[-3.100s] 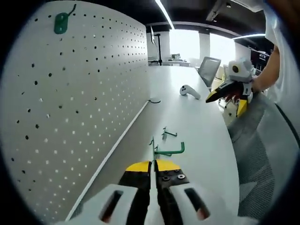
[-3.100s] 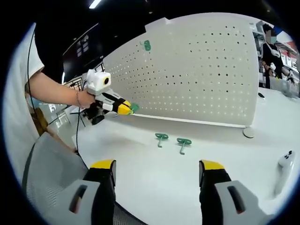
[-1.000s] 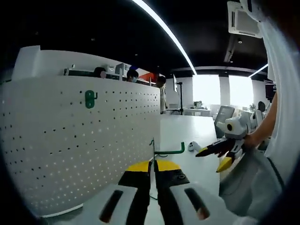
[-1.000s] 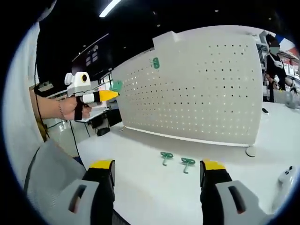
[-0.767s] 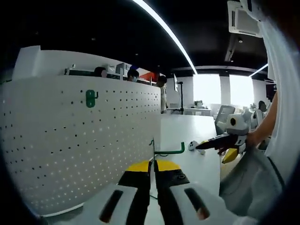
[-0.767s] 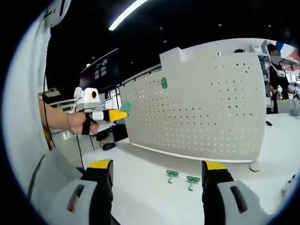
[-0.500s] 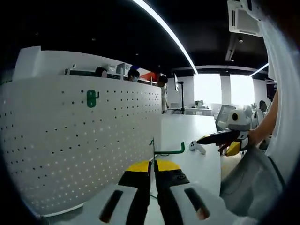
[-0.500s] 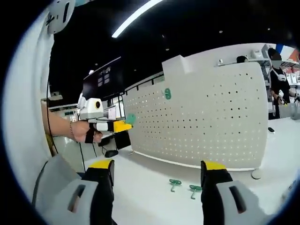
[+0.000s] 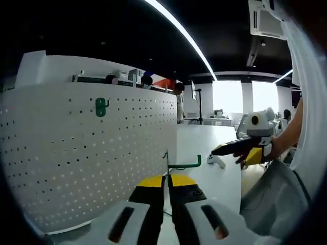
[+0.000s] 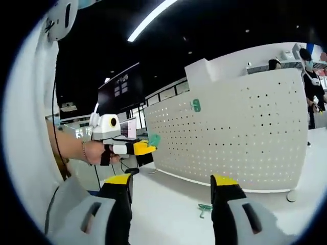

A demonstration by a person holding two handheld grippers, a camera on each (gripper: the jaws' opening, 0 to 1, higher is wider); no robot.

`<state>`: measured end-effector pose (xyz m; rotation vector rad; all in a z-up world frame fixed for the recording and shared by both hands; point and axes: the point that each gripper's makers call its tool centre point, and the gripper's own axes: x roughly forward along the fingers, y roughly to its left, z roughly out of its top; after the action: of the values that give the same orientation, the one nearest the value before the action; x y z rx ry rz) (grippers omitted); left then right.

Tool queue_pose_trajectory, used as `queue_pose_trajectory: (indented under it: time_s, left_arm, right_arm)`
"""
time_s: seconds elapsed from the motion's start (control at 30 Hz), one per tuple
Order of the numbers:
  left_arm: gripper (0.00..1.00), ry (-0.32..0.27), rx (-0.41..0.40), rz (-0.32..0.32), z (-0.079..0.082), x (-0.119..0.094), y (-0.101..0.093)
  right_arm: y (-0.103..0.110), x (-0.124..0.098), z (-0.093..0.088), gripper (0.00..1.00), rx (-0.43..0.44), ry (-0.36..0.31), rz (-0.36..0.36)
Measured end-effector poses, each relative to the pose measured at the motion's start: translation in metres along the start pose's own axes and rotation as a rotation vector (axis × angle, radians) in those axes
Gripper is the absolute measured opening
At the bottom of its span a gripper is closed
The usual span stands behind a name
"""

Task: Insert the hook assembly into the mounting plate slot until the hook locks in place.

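Note:
My left gripper is shut on a green hook, whose long arm sticks out to the right above the yellow jaw tips. Left of it stands the white pegboard, with another green hook mounted near its top. In the right gripper view, the left gripper is held in the air left of the pegboard, the green hook at its tip. The mounted hook shows high on the board. My right gripper is open with nothing between its jaws; it also hangs at the right.
A loose green hook lies on the white table before the pegboard. A white controller rests on the table further off. A grey mesh chair and the person's sleeve are at the right. People stand behind the board.
Since 3 s ago my left gripper has lifted the green hook off the table to board height. In the last second the right gripper has risen and drawn nearer the board.

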<state>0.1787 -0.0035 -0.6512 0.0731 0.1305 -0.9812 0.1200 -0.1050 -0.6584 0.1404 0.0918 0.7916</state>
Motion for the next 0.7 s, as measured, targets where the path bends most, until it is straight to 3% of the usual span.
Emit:
queue_pose_trajectory:
  time_s: [0.7]
  left_arm:
    - [0.03, -0.001, 0.012, -0.006, 0.003, 0.004, -0.003]
  right_arm:
    - [0.014, 0.037, 0.014, 0.52, 0.007, -0.032, 0.061]
